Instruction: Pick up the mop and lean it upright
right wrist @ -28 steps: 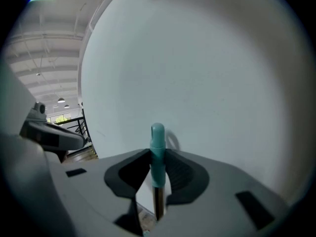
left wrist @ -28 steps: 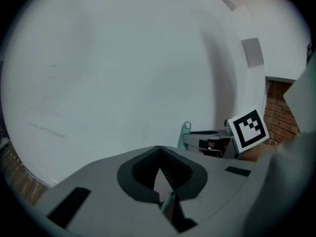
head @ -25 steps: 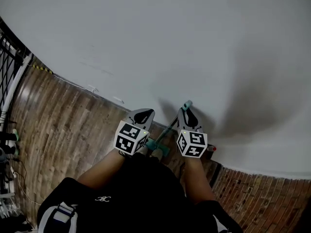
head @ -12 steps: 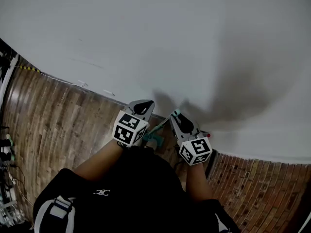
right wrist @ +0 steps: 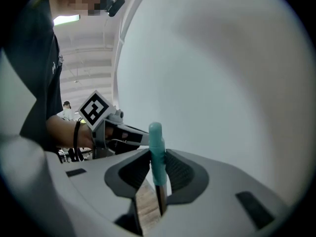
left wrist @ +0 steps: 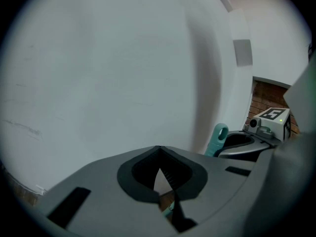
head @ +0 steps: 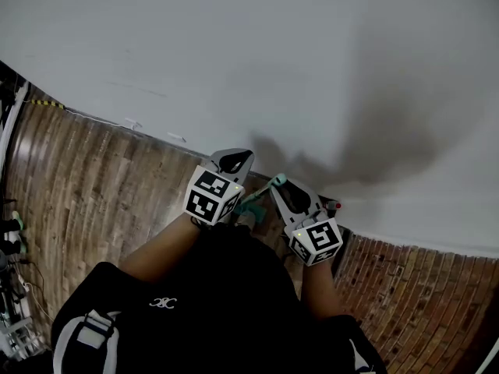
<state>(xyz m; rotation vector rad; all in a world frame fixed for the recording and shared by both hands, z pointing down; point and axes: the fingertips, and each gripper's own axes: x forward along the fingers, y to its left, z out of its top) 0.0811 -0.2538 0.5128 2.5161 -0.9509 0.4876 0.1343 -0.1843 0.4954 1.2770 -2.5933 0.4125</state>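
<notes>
The mop shows as a teal handle (head: 254,200) that runs up from the floor between my two grippers; its head is hidden behind my hands. My right gripper (head: 281,185) is shut on the teal handle's top end (right wrist: 157,152), which sticks up past the pads close to the white wall. In the left gripper view that end (left wrist: 217,138) has a hanging loop and sits in the right gripper (left wrist: 242,143). My left gripper (head: 236,160) is just left of the handle, pointing at the wall. Its jaw tips meet (left wrist: 158,152) with nothing between them.
A white wall (head: 273,53) fills the upper part of the head view and meets a wood-pattern floor (head: 101,193). Cables and rack parts (head: 9,232) lie at the far left. A small red item (head: 335,206) sits by the wall beside my right gripper.
My right gripper has swung its tip, with the teal handle end, leftward toward the left gripper. The left gripper has hardly moved.
</notes>
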